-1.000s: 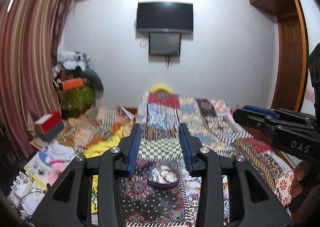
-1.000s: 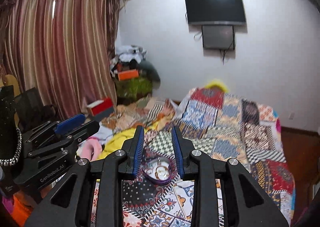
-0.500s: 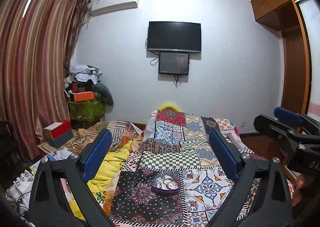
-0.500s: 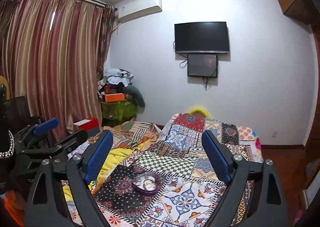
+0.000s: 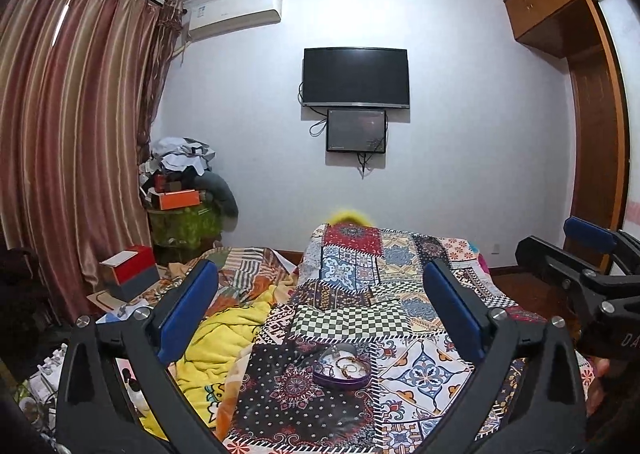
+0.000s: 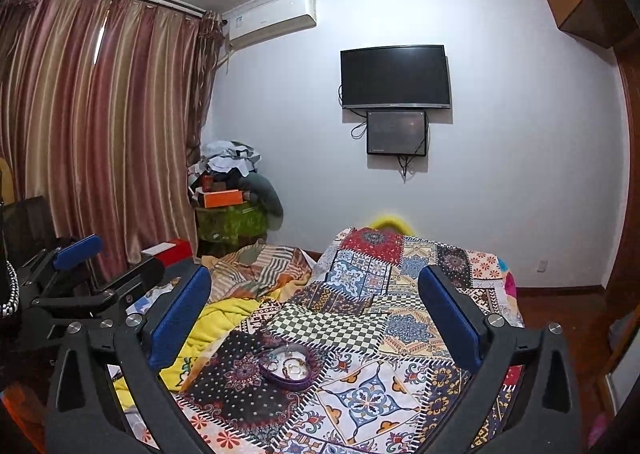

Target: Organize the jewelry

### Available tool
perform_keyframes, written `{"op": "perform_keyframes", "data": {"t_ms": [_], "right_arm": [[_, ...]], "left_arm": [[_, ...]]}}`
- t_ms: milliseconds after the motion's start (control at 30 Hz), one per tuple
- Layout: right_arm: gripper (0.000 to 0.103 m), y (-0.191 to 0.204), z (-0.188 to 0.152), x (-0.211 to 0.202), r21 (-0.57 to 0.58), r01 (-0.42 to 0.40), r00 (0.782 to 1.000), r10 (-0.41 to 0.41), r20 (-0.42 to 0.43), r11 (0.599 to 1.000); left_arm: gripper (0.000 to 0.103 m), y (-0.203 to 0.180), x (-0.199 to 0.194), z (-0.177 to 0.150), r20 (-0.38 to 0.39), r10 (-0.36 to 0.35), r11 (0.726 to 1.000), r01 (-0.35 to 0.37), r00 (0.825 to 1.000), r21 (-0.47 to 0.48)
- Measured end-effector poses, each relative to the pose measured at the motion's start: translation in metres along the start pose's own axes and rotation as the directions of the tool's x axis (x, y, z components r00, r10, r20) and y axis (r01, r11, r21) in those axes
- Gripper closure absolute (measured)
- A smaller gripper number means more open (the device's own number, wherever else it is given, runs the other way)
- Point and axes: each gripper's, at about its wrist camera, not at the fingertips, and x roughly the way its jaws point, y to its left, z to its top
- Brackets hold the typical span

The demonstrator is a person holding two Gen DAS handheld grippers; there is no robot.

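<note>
A purple heart-shaped jewelry box (image 5: 343, 369) sits open on the patchwork bedspread (image 5: 372, 278), with gold rings and bangles inside. In the right wrist view the same box (image 6: 289, 365) lies low and left of centre. My left gripper (image 5: 320, 294) is open, held well above and short of the box, nothing between its blue pads. My right gripper (image 6: 314, 296) is open too and empty. Each gripper shows in the other's view: the right gripper (image 5: 580, 258) at the right edge, the left gripper (image 6: 88, 270) at the left.
A yellow blanket (image 5: 224, 338) and striped cloth are bunched left of the bed. A red and grey box (image 5: 130, 274) and clutter lie on the floor by the curtain (image 5: 72, 158). A wooden wardrobe (image 5: 592, 102) stands at right. A television (image 5: 356, 77) hangs on the far wall.
Both grippers went from nearly shut to wide open and drew back and up from the jewelry box, so the box now looks smaller and lower.
</note>
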Motion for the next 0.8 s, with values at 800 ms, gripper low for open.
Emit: {"op": "perform_keyframes", "data": {"t_ms": [800], "right_arm": [[0.0, -0.0016, -0.0012, 0.0008, 0.002, -0.005, 1.0, 0.005, -0.028, 1.0]], "left_arm": [[0.0, 0.0007, 0.0099, -0.0012, -0.021, -0.008, 1.0, 0.007, 1.0, -0.025]]}}
